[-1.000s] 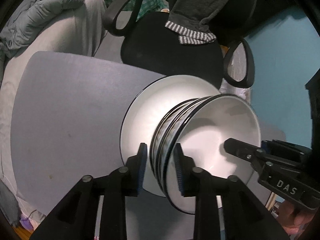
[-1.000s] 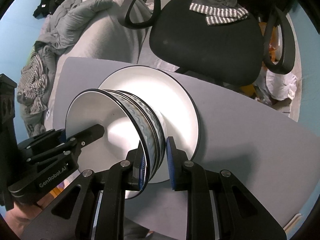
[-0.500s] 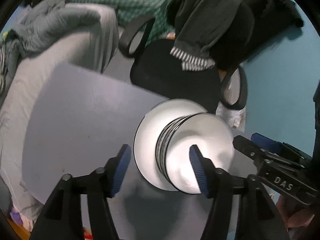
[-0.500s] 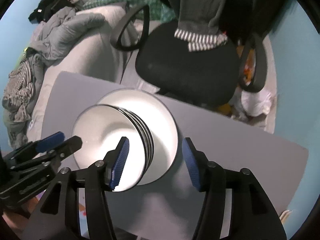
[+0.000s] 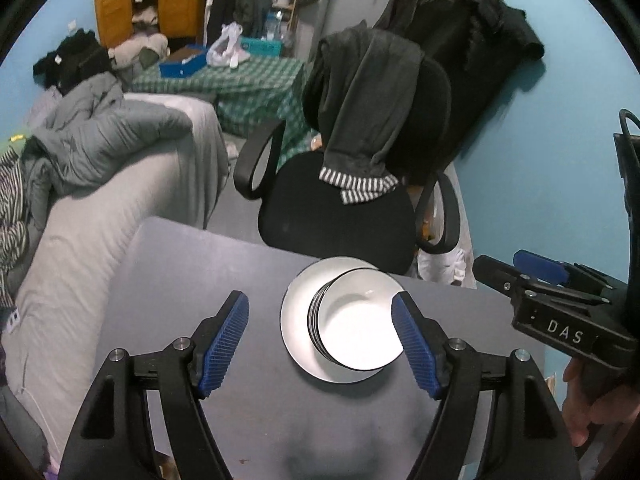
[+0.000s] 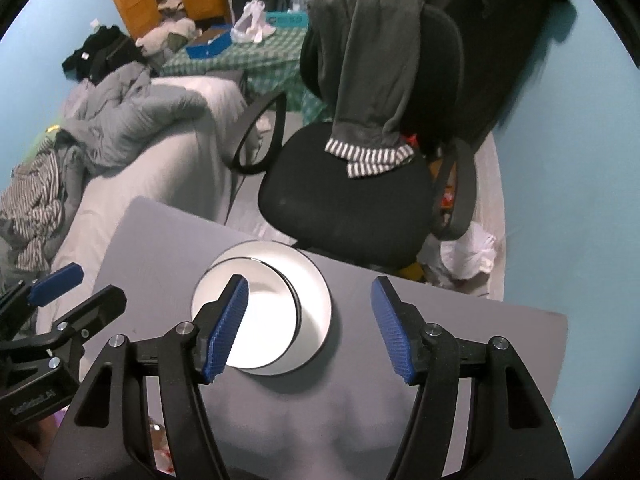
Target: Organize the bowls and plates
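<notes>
Nearest to me, the left gripper [image 5: 320,336] hangs above the table with its 2 blue ribbed pads spread wide and nothing between them. The right gripper [image 6: 308,324] is the same: jaws wide apart, holding nothing, raised well clear of the crockery. Held that high and that open, they read to me as having no further business with the stack.

Below them, on the flat grey tabletop [image 5: 180,280], sits the white dark-rimmed bowl stack [image 5: 356,328], nested and resting on the white round plate [image 5: 294,320]. The bowls sit off-centre on the plate, pushed toward its right side in the left view. Nesting like this keeps everything on 1 footprint, and the wide plate underneath gives a steady base, so the tidying looks close to finished.

Just beyond the table's far edge stands a black office chair [image 5: 336,216] with a dark grey garment with striped cuffs [image 5: 368,112] draped over its back. Left of it is a grey covered sofa [image 5: 100,208].
</notes>
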A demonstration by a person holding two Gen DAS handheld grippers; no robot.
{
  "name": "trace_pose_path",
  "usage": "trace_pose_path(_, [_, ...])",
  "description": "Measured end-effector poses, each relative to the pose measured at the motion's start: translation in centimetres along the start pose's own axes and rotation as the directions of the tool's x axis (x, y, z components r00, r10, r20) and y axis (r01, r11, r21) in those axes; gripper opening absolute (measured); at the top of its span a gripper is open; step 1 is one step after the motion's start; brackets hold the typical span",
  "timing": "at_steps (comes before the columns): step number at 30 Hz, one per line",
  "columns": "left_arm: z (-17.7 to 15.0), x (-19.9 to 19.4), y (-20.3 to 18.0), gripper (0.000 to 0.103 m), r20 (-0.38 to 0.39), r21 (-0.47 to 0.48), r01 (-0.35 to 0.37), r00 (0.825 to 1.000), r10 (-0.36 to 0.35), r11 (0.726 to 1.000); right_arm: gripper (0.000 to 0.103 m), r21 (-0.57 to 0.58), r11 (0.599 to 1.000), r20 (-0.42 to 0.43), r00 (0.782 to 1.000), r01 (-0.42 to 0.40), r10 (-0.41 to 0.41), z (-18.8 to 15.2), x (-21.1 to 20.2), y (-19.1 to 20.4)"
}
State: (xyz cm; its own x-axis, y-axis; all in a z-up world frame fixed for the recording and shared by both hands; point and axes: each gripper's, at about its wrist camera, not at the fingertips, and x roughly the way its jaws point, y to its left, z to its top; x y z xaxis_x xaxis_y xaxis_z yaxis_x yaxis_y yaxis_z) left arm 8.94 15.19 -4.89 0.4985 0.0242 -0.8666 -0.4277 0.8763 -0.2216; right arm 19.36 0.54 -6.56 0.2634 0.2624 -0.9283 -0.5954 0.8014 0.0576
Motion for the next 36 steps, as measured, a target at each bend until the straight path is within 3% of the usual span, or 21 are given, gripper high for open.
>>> trace_pose_path(4, [0.0, -2.7, -0.4, 0.086, 0.058, 0.029, -0.008, 0.998, 0.006, 1.0, 0.063, 0.019, 1.0, 0.034, 0.999, 0.011, -0.012, -0.2, -2.5, 0.0])
trace_pose_path(15, [-0.1, -7.6, -1.4, 0.087, 0.124, 0.1, -0.008, 0.992, -0.004, 0.995, 0.064, 0.076, 0.997, 0.103, 0.994, 0.025, -0.033, -1.1, -6.9, 0.6])
trace_pose_path(19, [-0.5, -8.3, -1.1, 0.087, 0.119, 0.13, -0.022, 0.993, 0.006, 0.991, 0.064, 0.095, 0.995, 0.112, 0.992, 0.042, -0.053, -1.9, -7.9, 0.6])
trace_pose_path(27, [-1.6, -8.5, 0.1, 0.087, 0.085, 0.1, 0.025, 0.996, -0.034, 0.995, 0.064, 0.121, 0.991, 0.112, 0.992, 0.052, -0.066, -3.5, -9.2, 0.4])
trace_pose_path(36, [-2.0, -9.0, 0.1, 0.087, 0.094, 0.103, 0.018, 0.995, -0.028, 0.995, 0.064, 0.116, 0.992, 0.116, 0.991, 0.058, -0.072, -4.1, -9.6, 0.4])
